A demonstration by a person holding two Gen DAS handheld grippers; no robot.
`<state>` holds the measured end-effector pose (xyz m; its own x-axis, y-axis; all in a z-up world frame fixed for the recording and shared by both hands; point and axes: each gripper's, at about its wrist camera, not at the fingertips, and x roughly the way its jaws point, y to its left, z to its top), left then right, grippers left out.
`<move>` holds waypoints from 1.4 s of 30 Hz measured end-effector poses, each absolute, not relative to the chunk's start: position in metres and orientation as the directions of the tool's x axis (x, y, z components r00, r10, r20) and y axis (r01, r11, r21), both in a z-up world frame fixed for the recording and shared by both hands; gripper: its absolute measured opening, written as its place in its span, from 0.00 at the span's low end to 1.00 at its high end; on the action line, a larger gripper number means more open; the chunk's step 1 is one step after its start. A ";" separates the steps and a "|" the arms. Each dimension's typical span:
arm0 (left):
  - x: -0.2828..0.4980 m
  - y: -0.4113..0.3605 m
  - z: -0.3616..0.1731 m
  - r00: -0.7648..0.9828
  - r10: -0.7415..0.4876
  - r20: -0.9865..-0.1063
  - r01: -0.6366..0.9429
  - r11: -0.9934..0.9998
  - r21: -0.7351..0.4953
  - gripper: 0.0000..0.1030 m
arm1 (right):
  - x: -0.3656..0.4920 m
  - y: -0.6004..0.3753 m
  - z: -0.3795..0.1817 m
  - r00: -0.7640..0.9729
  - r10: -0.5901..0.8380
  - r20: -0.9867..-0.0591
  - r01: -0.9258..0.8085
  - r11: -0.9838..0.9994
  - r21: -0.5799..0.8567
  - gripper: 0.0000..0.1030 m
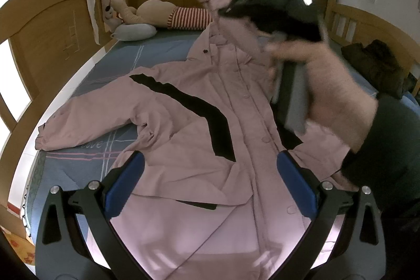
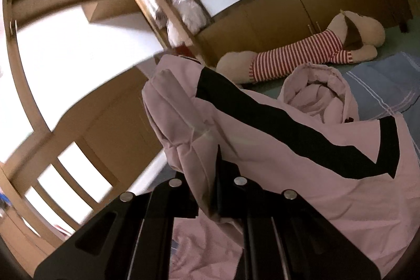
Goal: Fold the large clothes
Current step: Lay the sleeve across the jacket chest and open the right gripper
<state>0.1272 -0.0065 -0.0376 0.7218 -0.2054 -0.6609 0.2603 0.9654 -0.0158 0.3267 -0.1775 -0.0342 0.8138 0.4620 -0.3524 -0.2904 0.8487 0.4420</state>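
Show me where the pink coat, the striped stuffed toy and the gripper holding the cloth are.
pink coat (image 1: 244, 106): left wrist view, on its buttoned front.
striped stuffed toy (image 2: 296, 59): right wrist view, on its red-striped shirt.
right gripper (image 2: 218, 169): right wrist view, where its fingers pinch the sleeve.

Blue-sheeted bed (image 1: 86, 75) with wooden frame. Spread across it: pink coat (image 1: 210, 122), striped plush toy (image 1: 168, 15), grey pillow (image 1: 134, 32), dark garment (image 1: 378, 64).

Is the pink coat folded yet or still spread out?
Mostly spread. The coat lies flat on the bed, one sleeve stretched out; the right claw is lifting the other side.
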 end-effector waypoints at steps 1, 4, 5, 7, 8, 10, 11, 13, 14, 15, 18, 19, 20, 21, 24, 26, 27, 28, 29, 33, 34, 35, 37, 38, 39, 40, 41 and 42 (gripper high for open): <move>0.127 -0.007 -0.038 0.721 -0.206 -0.661 0.261 0.965 -0.015 0.98 | 0.328 -0.169 -0.040 0.813 0.454 -0.365 -0.291 0.860 0.420 0.09; 0.127 -0.008 -0.037 0.721 -0.210 -0.661 0.264 0.964 -0.018 0.98 | 0.333 -0.150 -0.061 0.809 0.429 -0.401 -0.271 0.879 0.393 0.09; 0.126 -0.008 -0.036 0.721 -0.212 -0.660 0.265 0.964 -0.021 0.98 | 0.336 -0.146 -0.066 0.810 0.418 -0.411 -0.263 0.886 0.382 0.09; 0.127 -0.008 -0.035 0.723 -0.215 -0.657 0.265 0.964 -0.024 0.98 | 0.342 -0.133 -0.081 0.814 0.375 -0.444 -0.244 0.914 0.325 0.09; 0.127 -0.007 -0.034 0.723 -0.218 -0.655 0.266 0.964 -0.027 0.98 | 0.347 -0.127 -0.089 0.813 0.352 -0.463 -0.235 0.927 0.293 0.09; 0.128 -0.005 -0.032 0.725 -0.220 -0.653 0.262 0.964 -0.034 0.98 | 0.357 -0.117 -0.108 0.802 0.306 -0.513 -0.207 0.948 0.243 0.09; 0.128 -0.004 -0.032 0.725 -0.222 -0.652 0.261 0.965 -0.038 0.98 | 0.361 -0.114 -0.117 0.794 0.286 -0.536 -0.194 0.955 0.223 0.09; 0.129 -0.003 -0.031 0.728 -0.224 -0.648 0.258 0.965 -0.044 0.98 | 0.369 -0.106 -0.132 0.784 0.248 -0.569 -0.180 0.968 0.173 0.09; 0.130 -0.003 -0.031 0.728 -0.222 -0.648 0.255 0.966 -0.044 0.98 | 0.372 -0.103 -0.137 0.782 0.233 -0.578 -0.178 0.972 0.151 0.09; 0.130 -0.003 -0.030 0.728 -0.223 -0.649 0.254 0.966 -0.047 0.98 | 0.375 -0.101 -0.141 0.780 0.221 -0.585 -0.175 0.975 0.135 0.09; 0.131 -0.002 -0.028 0.728 -0.228 -0.647 0.251 0.966 -0.058 0.98 | 0.380 -0.093 -0.156 0.773 0.183 -0.607 -0.162 0.983 0.090 0.09; 0.130 -0.002 -0.028 0.728 -0.230 -0.646 0.252 0.966 -0.059 0.98 | 0.382 -0.091 -0.161 0.770 0.173 -0.613 -0.155 0.984 0.083 0.09; 0.130 -0.003 -0.027 0.728 -0.233 -0.644 0.255 0.965 -0.061 0.98 | 0.383 -0.090 -0.165 0.769 0.164 -0.618 -0.149 0.986 0.076 0.09; 0.128 -0.003 -0.026 0.729 -0.235 -0.643 0.256 0.965 -0.062 0.98 | 0.384 -0.089 -0.167 0.768 0.157 -0.621 -0.147 0.987 0.068 0.09; 0.128 -0.002 -0.024 0.730 -0.242 -0.639 0.260 0.963 -0.068 0.98 | 0.387 -0.084 -0.177 0.758 0.130 -0.639 -0.137 0.990 0.039 0.09; 0.128 -0.003 -0.024 0.730 -0.246 -0.638 0.262 0.963 -0.071 0.98 | 0.390 -0.082 -0.182 0.749 0.118 -0.652 -0.131 0.991 0.029 0.09; 0.127 -0.004 -0.024 0.729 -0.247 -0.638 0.263 0.962 -0.072 0.98 | 0.391 -0.081 -0.186 0.742 0.113 -0.661 -0.129 0.991 0.025 0.10; 0.127 -0.005 -0.023 0.729 -0.248 -0.638 0.264 0.962 -0.072 0.98 | 0.393 -0.080 -0.190 0.734 0.106 -0.671 -0.126 0.992 0.018 0.10; 0.127 -0.005 -0.024 0.729 -0.247 -0.638 0.265 0.962 -0.070 0.98 | 0.394 -0.080 -0.194 0.728 0.098 -0.679 -0.123 0.992 0.011 0.10; 0.129 -0.006 -0.025 0.727 -0.247 -0.641 0.267 0.961 -0.068 0.98 | 0.399 -0.074 -0.202 0.702 0.068 -0.709 -0.121 0.992 -0.025 0.14; 0.128 -0.007 -0.025 0.727 -0.247 -0.641 0.268 0.961 -0.066 0.98 | 0.401 -0.072 -0.205 0.693 0.060 -0.718 -0.126 0.991 -0.039 0.15; 0.129 -0.007 -0.025 0.726 -0.246 -0.642 0.269 0.961 -0.063 0.98 | 0.401 -0.070 -0.206 0.689 0.054 -0.723 -0.128 0.991 -0.048 0.16; 0.128 -0.008 -0.026 0.727 -0.244 -0.642 0.271 0.961 -0.057 0.98 | 0.402 -0.068 -0.208 0.678 0.049 -0.733 -0.134 0.989 -0.058 0.19; 0.128 -0.008 -0.027 0.727 -0.243 -0.643 0.272 0.961 -0.055 0.98 | 0.403 -0.067 -0.208 0.674 0.048 -0.737 -0.138 0.988 -0.062 0.20; 0.128 -0.008 -0.027 0.727 -0.242 -0.642 0.272 0.961 -0.054 0.98 | 0.403 -0.066 -0.208 0.670 0.044 -0.741 -0.143 0.987 -0.071 0.21; 0.128 -0.008 -0.027 0.728 -0.242 -0.642 0.272 0.961 -0.054 0.98 | 0.403 -0.064 -0.208 0.667 0.039 -0.744 -0.148 0.986 -0.081 0.23; 0.128 -0.008 -0.027 0.729 -0.242 -0.641 0.272 0.961 -0.054 0.98 | 0.403 -0.062 -0.207 0.663 0.022 -0.749 -0.152 0.983 -0.106 0.28; 0.128 -0.009 -0.027 0.731 -0.241 -0.639 0.271 0.961 -0.052 0.98 | 0.402 -0.060 -0.207 0.660 0.004 -0.751 -0.154 0.979 -0.130 0.34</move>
<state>0.1277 -0.0089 -0.0270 0.7306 -0.2411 -0.6388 0.2714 0.9610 -0.0523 0.4020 -0.0596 -0.2069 0.6601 0.0039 -0.7512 -0.1540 0.9794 -0.1303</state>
